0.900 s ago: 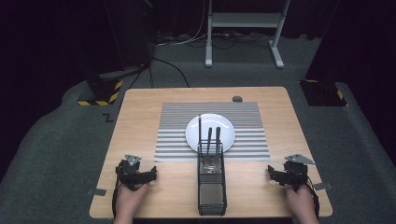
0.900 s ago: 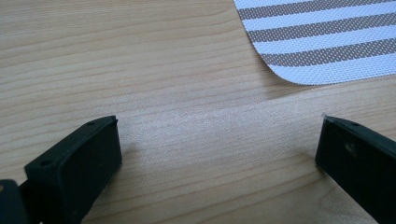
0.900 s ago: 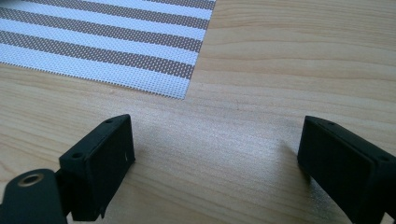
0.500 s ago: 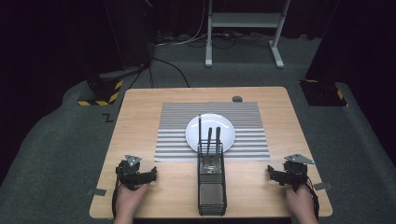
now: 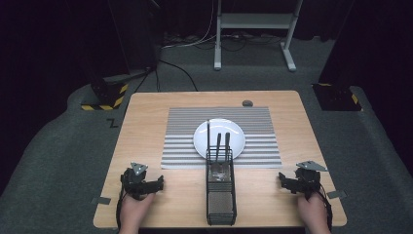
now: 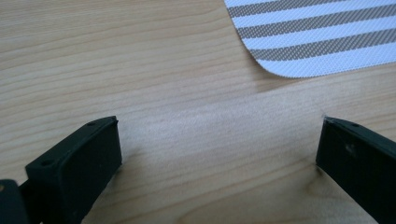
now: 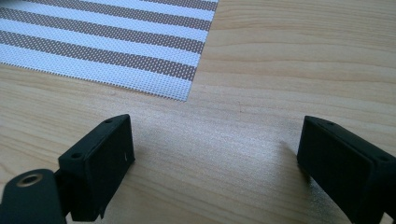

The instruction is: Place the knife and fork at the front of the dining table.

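Both hands rest low at the table's near edge.

Our left gripper (image 5: 157,182) and right gripper (image 5: 284,180) lie on the pale wooden table (image 5: 146,122), jaws spread and empty, flanking the black wire-mesh cutlery basket (image 5: 220,195) between them, well apart.

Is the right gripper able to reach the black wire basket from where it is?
Probably yes. The right gripper rests on the table with its jaws open, and nothing but bare wood lies between it and the black wire basket beside it.
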`<action>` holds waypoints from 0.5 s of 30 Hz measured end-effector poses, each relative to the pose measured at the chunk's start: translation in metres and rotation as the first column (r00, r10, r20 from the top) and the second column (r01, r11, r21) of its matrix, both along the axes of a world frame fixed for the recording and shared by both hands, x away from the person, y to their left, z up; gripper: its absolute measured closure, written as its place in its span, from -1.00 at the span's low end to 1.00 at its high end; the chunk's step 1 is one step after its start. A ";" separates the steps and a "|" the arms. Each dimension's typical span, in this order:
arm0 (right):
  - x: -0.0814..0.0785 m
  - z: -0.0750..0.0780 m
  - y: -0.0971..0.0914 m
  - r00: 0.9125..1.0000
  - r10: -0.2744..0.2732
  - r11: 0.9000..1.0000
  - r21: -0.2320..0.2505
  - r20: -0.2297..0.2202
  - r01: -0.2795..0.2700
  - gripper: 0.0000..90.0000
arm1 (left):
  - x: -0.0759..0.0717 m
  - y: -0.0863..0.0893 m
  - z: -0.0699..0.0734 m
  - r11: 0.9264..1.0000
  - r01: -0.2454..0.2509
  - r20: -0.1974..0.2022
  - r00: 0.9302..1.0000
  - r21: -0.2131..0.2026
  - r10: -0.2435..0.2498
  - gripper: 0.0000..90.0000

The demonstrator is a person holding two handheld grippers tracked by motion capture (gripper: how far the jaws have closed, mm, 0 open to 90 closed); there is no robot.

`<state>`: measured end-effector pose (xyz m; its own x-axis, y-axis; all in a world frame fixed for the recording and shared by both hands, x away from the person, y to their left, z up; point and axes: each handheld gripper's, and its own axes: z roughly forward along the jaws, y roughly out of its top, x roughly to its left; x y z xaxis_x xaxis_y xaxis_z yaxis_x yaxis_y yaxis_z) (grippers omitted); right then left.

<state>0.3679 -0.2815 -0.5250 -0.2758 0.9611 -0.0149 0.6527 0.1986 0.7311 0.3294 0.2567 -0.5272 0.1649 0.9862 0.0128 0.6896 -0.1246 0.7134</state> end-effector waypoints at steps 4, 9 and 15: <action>0.000 0.000 0.000 1.000 0.001 1.000 -0.001 0.000 -0.001 -0.77 | -0.007 0.001 0.007 1.000 0.026 0.042 0.999 -0.015 -0.026 -0.99; 0.000 0.000 0.001 1.000 0.004 1.000 -0.001 0.000 -0.004 -0.76 | -0.015 -0.002 0.019 0.992 0.093 0.179 0.981 -0.088 -0.076 -0.99; 0.001 0.000 0.001 1.000 0.013 1.000 0.001 -0.003 -0.013 -0.77 | -0.025 -0.009 0.028 0.974 0.149 0.300 0.949 -0.170 -0.093 -0.99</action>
<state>0.3688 -0.2805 -0.5249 -0.2882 0.9575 -0.0133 0.6525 0.2065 0.7291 0.3046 0.2474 -0.4994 0.3004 0.9480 -0.1057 0.4385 -0.0388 0.8979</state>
